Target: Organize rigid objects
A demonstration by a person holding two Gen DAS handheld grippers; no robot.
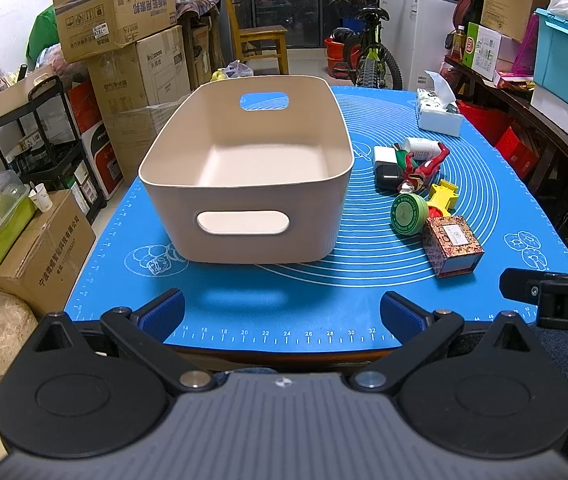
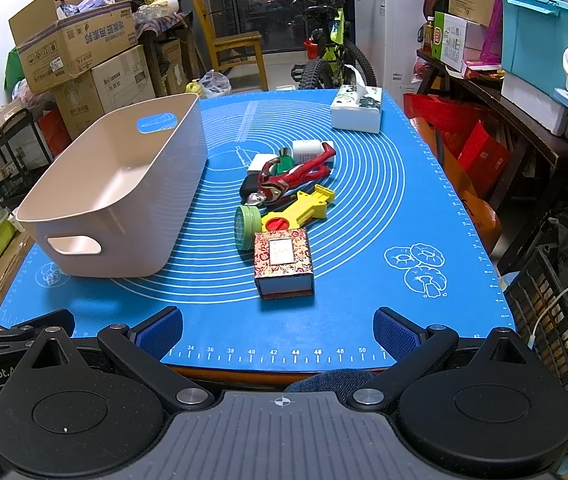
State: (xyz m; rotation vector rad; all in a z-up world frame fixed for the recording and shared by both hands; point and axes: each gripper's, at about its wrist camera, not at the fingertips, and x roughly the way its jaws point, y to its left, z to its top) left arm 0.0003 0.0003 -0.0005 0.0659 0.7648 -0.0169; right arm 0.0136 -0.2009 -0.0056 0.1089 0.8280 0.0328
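An empty beige bin with cut-out handles stands on the blue mat. To its right lies a pile: a patterned red box, a green round tin, a yellow toy, a red figure, a white bottle, and white and black small boxes. My left gripper is open and empty at the mat's near edge, facing the bin. My right gripper is open and empty at the near edge, facing the patterned box.
A tissue box stands at the mat's far right. Cardboard boxes and a black cart are left of the table. A bicycle is behind it. Shelves with a teal crate are on the right.
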